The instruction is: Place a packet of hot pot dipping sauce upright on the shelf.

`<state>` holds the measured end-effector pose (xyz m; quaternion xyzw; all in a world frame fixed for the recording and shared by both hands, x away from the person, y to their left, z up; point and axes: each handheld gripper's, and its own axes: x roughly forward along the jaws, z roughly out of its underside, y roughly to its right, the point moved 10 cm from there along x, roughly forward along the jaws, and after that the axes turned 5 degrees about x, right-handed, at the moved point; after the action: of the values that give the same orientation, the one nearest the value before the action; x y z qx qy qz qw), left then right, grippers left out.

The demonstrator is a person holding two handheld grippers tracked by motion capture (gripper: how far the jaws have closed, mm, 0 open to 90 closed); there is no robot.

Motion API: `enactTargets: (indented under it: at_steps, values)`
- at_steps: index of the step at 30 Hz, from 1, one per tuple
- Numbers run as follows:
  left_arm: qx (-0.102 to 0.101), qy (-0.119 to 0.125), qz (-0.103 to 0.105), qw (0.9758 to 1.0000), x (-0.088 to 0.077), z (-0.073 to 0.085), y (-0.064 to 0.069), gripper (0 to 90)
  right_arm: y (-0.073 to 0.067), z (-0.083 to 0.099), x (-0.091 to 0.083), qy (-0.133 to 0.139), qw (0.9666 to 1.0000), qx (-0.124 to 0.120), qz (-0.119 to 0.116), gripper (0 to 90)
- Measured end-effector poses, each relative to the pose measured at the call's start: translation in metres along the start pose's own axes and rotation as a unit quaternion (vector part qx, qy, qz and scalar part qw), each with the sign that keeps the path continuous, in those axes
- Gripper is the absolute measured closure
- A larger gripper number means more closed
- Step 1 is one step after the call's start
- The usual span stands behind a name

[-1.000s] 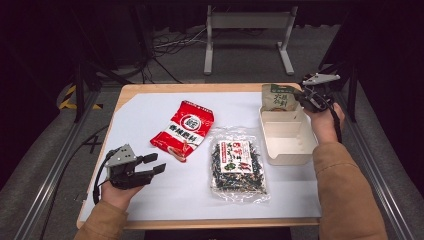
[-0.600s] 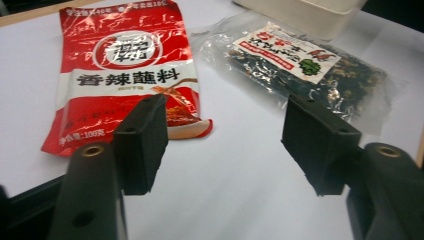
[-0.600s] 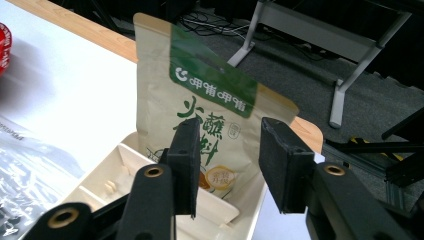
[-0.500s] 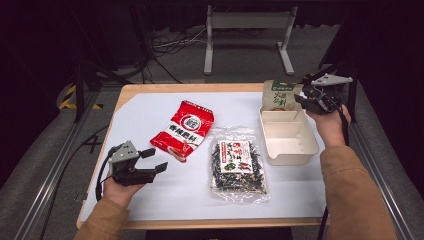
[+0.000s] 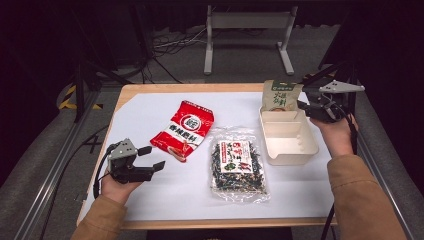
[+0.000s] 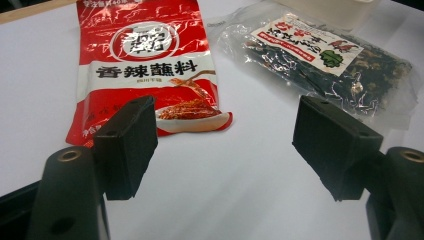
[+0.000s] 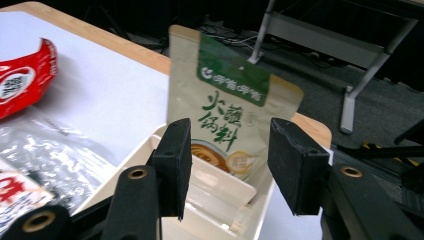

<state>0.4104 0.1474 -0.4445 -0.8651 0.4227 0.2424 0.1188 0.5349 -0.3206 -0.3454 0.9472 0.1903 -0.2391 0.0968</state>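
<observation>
A beige and green pouch (image 5: pixel 279 95) stands upright at the far end of a white tray (image 5: pixel 295 145). My right gripper (image 5: pixel 303 107) hovers just right of it. In the right gripper view the pouch (image 7: pixel 225 100) sits beyond the right gripper (image 7: pixel 227 145), whose jaws have just been opening and stand apart without touching it. My left gripper (image 5: pixel 152 157) rests near the table's left front, its jaws also just opened wider, nothing between them. From the left gripper (image 6: pixel 227 115) the red sauce packet (image 6: pixel 145 65) lies just ahead.
A clear bag of dark seaweed (image 5: pixel 237 162) lies at the middle front, beside the red packet (image 5: pixel 182 130). The white table cover (image 5: pixel 150 200) ends at a wooden edge. Dark floor, cables and a metal stand (image 5: pixel 247 35) lie beyond.
The right gripper's jaws opened off the pouch and the hand drew back to the right; the pouch now stands in the tray. The left gripper's jaws spread wider in place.
</observation>
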Motion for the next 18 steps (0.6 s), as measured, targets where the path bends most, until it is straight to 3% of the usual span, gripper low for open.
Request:
enactTargets:
  at_steps: [9,12,18]
  values:
    - [-0.013,0.016,0.014,0.9997,-0.007,-0.004,-0.006,20.1,-0.027,0.003,-0.02,0.021,0.9989,-0.002,-0.042,48.7]
    - [-0.018,0.019,0.017,0.9995,-0.01,-0.005,-0.006,17.8,-0.043,0.009,-0.031,0.038,0.9969,-0.006,-0.069,48.6]
    - [-0.018,0.016,0.012,0.9996,-0.015,-0.006,-0.01,16.8,-0.057,0.017,-0.04,0.045,0.9943,-0.003,-0.097,47.2]
